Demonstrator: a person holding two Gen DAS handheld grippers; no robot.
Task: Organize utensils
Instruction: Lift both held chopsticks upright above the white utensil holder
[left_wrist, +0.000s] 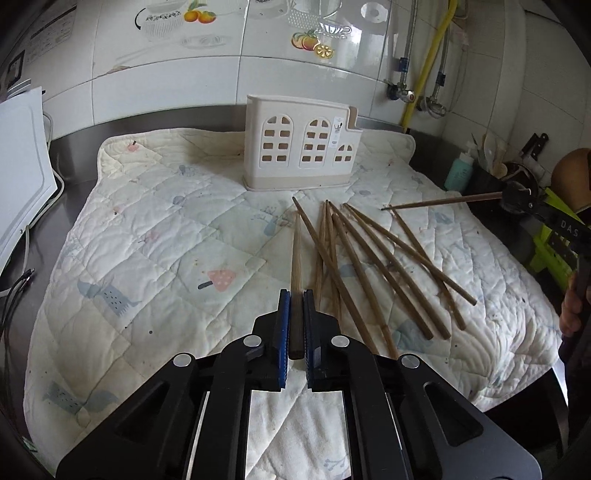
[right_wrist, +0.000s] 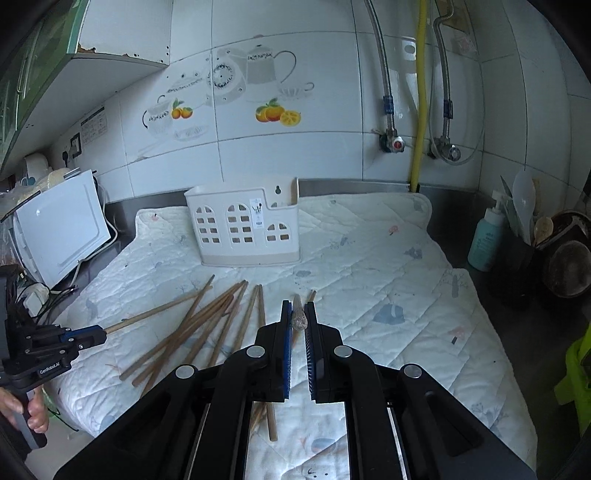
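Left gripper (left_wrist: 295, 295): blue-padded jaws clenched on one brown wooden chopstick (left_wrist: 296, 254), thick end between the pads, shaft pointing forward toward the cream plastic utensil holder with arched window cut-outs (left_wrist: 299, 147). From the right wrist view the same stick sticks out of the left gripper over the left side of the pile.

Right gripper (right_wrist: 298, 308): jaws closed on a second wooden chopstick (right_wrist: 298, 314), seen end-on between the pads. Left wrist view shows it held up off the cloth, tip pointing left over the pile.

Remaining loose wooden chopsticks (left_wrist: 369, 258) lie fanned and crossing on the white quilted cloth with small prints (left_wrist: 147, 221), in front of the holder, not touching it. Holder stands upright at the back of the cloth near the white tiled wall (right_wrist: 295, 147). Teal pump bottle (right_wrist: 485, 240) sits off the cloth at right.
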